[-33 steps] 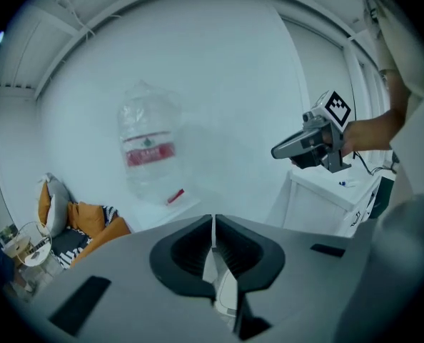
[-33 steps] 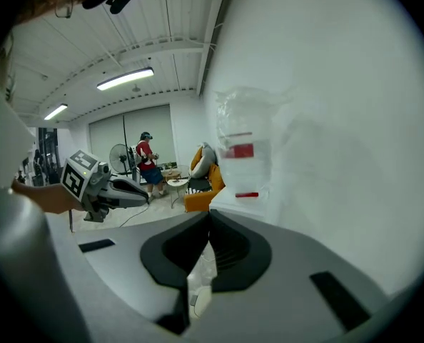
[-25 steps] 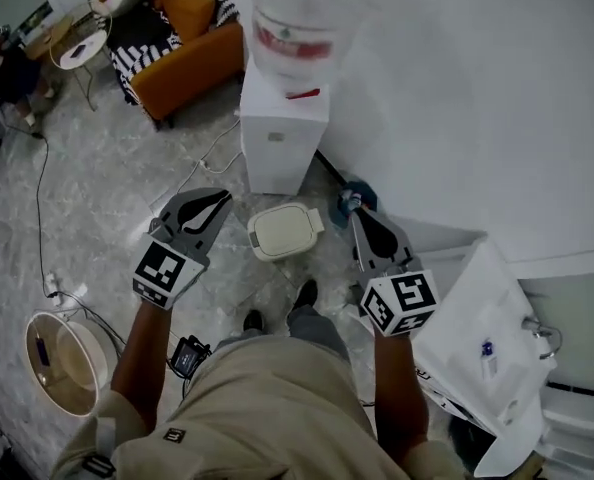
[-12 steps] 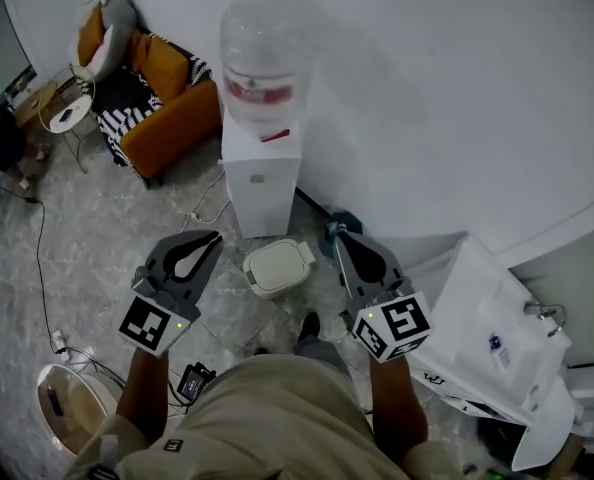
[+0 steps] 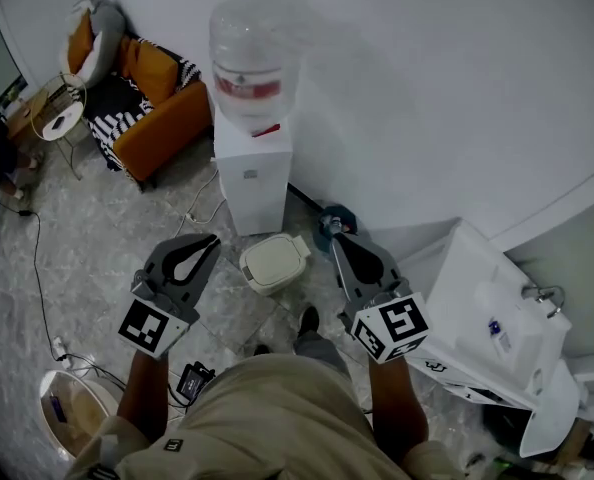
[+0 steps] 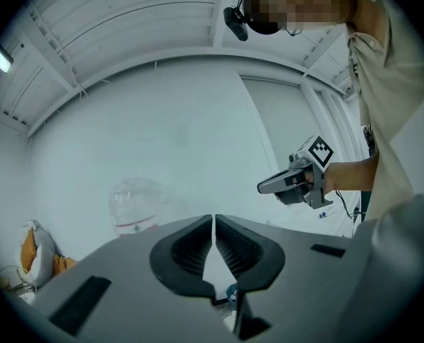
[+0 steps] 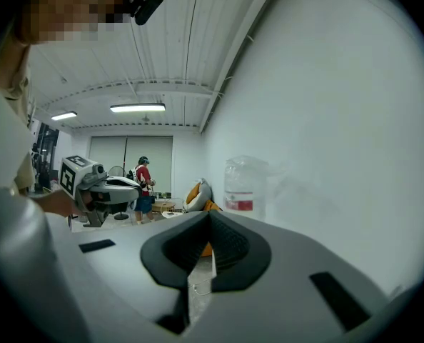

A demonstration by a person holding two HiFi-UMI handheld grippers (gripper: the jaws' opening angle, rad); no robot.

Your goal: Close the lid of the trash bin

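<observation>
A small cream trash bin with its lid down flat stands on the floor in front of the water dispenser. My left gripper hangs in the air left of the bin, high above the floor, jaws shut with nothing between them. My right gripper is held to the bin's right, also shut and empty. The left gripper view shows its jaws pressed together and the right gripper across from it. In the right gripper view the jaws meet, and the left gripper shows at the left.
A white water dispenser with a bottle stands against the wall. An orange armchair is at the back left, a white cabinet at the right, a round fan at the lower left. Cables run over the floor.
The head view has lifted, so the bin and the dispenser sit lower and further back in the picture. Both grippers stay shut beside the bin.
</observation>
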